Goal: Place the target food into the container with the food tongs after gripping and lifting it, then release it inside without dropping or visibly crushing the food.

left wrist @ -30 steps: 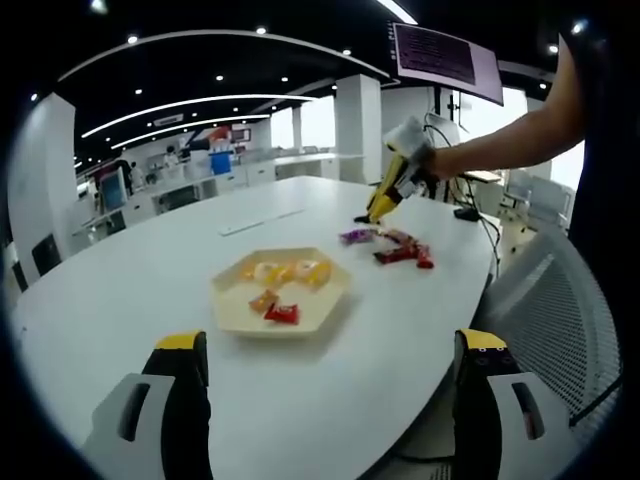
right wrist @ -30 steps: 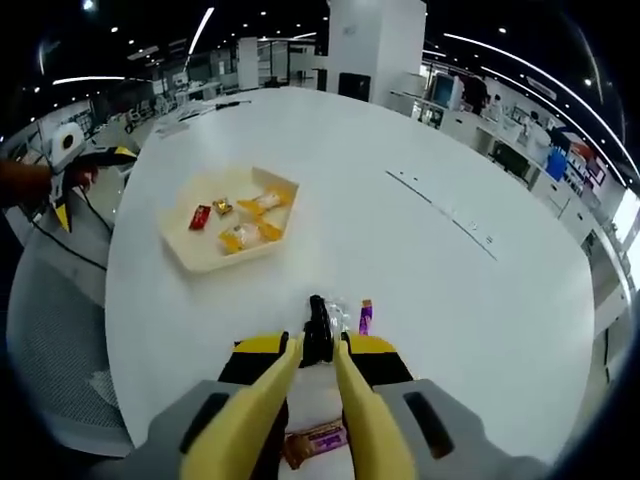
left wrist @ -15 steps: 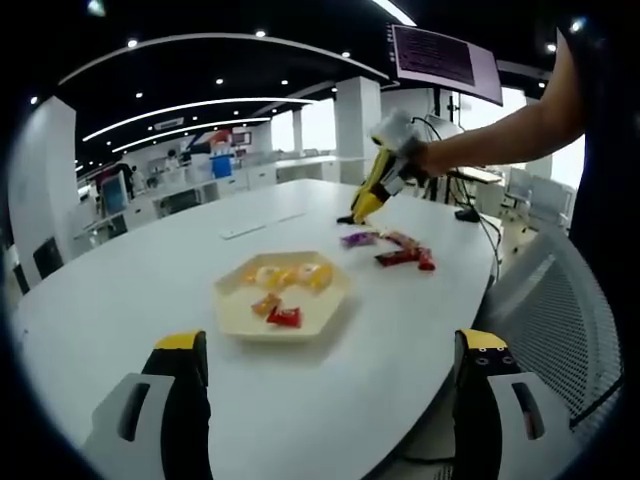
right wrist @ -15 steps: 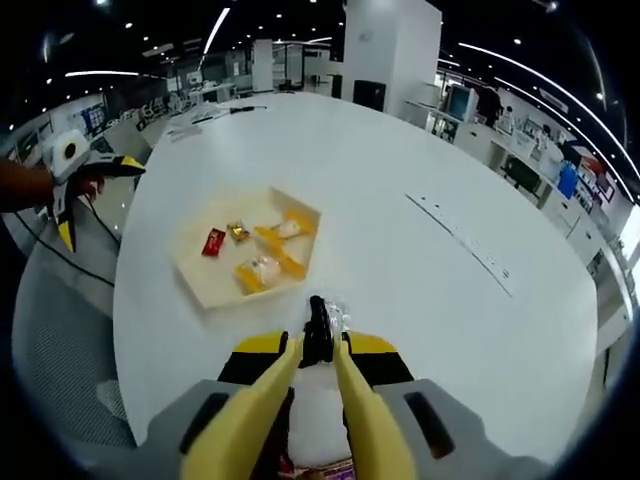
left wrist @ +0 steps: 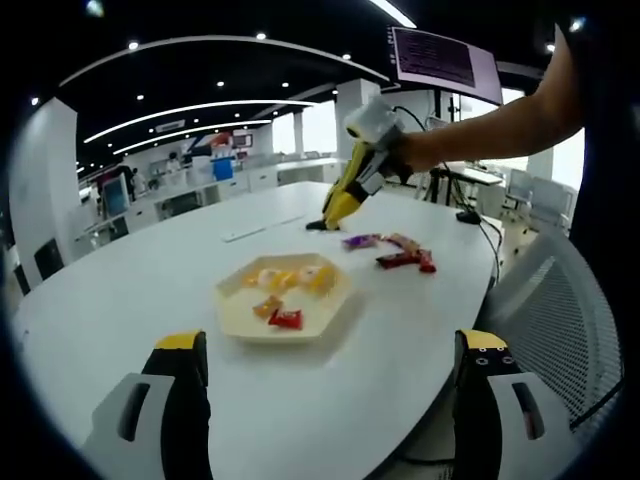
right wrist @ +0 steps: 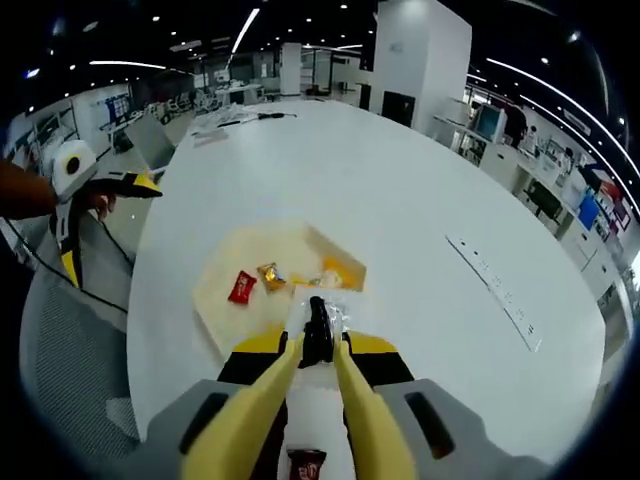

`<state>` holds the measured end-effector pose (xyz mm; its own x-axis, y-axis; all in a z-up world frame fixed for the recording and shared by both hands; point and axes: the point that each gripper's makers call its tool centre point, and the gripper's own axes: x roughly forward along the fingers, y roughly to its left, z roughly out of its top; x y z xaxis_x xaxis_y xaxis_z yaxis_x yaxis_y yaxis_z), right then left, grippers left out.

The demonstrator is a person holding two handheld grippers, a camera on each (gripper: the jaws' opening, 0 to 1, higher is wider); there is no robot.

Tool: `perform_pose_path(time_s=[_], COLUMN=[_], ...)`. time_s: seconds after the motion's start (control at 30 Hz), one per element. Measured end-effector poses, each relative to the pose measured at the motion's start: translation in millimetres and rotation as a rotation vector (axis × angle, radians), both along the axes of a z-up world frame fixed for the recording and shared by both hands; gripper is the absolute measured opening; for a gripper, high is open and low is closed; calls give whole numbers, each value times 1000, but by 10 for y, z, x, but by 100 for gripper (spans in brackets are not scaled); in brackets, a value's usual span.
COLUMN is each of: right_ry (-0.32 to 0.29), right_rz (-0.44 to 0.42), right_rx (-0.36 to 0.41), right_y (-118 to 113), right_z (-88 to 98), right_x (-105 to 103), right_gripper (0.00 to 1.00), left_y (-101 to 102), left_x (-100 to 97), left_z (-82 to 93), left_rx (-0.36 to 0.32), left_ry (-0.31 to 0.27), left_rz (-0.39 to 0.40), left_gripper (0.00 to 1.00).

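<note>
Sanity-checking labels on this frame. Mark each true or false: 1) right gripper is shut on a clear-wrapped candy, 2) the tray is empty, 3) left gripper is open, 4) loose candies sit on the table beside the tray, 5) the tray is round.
1) True: the right gripper is shut on a clear-wrapped candy, held over the tray.
2) False: the tray holds several candies, including a red candy.
3) True: the left gripper has its jaws wide apart, holding nothing.
4) True: loose candies lie on the table beside the tray.
5) False: the tray is hexagonal.
</note>
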<state>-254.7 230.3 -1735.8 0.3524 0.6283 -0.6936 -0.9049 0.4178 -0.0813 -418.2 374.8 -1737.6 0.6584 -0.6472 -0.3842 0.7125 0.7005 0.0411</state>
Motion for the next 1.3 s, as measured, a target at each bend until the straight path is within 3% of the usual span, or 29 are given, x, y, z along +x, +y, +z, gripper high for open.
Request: perform_pose_path(time_s=[0.33,0.53,1.3], right_ry=[-20,-19,-26], right_rz=[104,130,111], right_rx=[40,37,50], right_y=[776,993,851], right_z=[325,387,422], right_x=[-31,-25,-42], right_gripper=[20,21,23], left_y=[4,24,19], left_x=[1,13,4], left_z=[11,5,5], left_rx=[-5,-5,1], left_ry=[-2,-5,-8], left_rz=[3,9,5], left_gripper=[99,99,99])
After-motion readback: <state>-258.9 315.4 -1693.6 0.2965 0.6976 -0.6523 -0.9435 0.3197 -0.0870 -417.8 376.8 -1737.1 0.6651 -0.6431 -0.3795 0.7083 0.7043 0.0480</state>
